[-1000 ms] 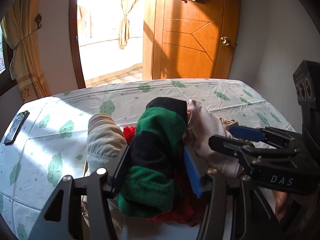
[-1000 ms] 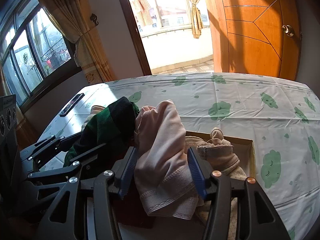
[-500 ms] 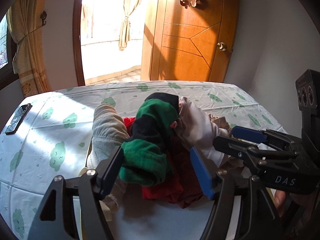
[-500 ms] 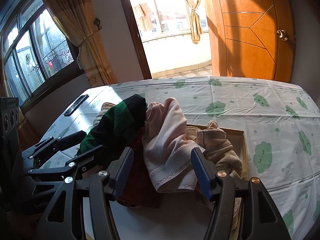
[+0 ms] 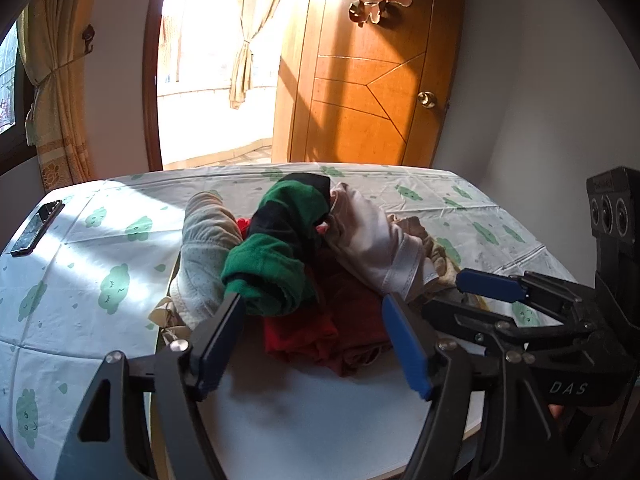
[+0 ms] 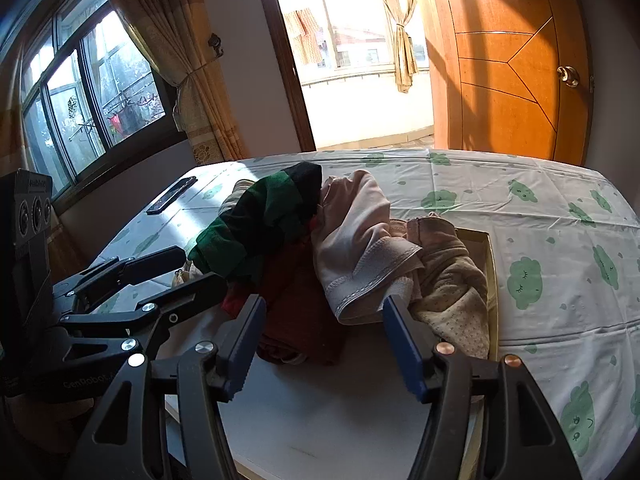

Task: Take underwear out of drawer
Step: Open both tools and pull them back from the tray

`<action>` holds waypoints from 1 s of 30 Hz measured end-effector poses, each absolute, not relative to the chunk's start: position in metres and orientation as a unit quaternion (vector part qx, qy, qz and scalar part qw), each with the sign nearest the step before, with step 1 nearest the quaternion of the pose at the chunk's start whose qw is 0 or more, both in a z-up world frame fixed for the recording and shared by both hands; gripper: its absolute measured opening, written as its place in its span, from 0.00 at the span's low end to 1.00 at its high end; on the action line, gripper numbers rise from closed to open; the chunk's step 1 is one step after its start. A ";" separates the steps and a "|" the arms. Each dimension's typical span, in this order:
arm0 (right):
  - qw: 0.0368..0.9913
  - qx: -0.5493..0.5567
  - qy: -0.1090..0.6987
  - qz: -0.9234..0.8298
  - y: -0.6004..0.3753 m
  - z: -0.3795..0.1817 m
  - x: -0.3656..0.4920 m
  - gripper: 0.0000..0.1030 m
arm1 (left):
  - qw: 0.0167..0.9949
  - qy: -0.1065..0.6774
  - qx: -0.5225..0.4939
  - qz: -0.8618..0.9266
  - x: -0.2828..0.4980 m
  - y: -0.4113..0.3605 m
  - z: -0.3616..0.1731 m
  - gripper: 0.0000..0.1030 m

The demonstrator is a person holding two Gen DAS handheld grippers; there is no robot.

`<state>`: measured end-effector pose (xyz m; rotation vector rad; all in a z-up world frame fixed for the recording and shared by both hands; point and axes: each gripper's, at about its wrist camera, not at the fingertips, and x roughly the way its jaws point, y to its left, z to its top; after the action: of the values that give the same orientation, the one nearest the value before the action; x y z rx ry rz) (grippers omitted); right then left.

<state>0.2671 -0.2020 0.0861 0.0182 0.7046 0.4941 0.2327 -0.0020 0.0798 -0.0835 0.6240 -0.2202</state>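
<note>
A pile of underwear lies in the shallow drawer (image 6: 490,264) on the table. On top is a green-and-black striped pair (image 5: 280,240) (image 6: 260,224), leaning against a pale pink pair (image 5: 376,240) (image 6: 356,240). Red pairs (image 5: 300,332) lie beneath them. My left gripper (image 5: 312,312) is just short of the striped pair with its jaws opening, and the pads press on nothing. Before the pink pair's hem, my right gripper (image 6: 323,312) stands open. Each gripper shows at the edge of the other's view.
A grey pair (image 5: 204,248) and a beige dotted pair (image 6: 452,292) flank the pile. The drawer's white bottom (image 5: 312,420) is bare near me. A phone (image 5: 36,228) lies far left on the cloud-print tablecloth (image 6: 540,240). A wooden door (image 5: 368,100) stands behind.
Both grippers let go and drew back toward me. The striped pair and the pink pair, held between the pads a second ago, now rest on the pile.
</note>
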 end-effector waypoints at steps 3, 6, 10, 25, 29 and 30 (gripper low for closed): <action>0.909 0.004 0.336 0.249 -0.204 0.086 0.253 0.63 | 0.945 0.303 -0.041 -0.114 0.223 -0.005 0.080 0.71; 0.911 0.004 0.326 0.254 -0.207 0.088 0.238 0.66 | 0.945 0.300 -0.041 -0.120 0.212 -0.011 0.080 0.71; 0.913 0.005 0.312 0.263 -0.211 0.091 0.220 0.67 | 0.946 0.293 -0.047 -0.127 0.198 -0.013 0.081 0.71; 0.914 -0.011 0.294 0.280 -0.215 0.087 0.172 0.68 | 0.948 0.284 -0.026 -0.139 0.150 -0.021 0.073 0.74; 0.909 -0.012 0.300 0.289 -0.217 0.078 0.158 0.69 | 0.946 0.289 -0.024 -0.142 0.139 -0.020 0.066 0.75; 0.908 -0.013 0.301 0.291 -0.218 0.076 0.155 0.69 | 0.946 0.290 -0.024 -0.140 0.137 -0.020 0.064 0.75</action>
<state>0.1555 -0.2177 0.0760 -0.0260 0.6217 0.5997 0.1373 -0.0201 0.0638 -0.0496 0.5910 -0.2859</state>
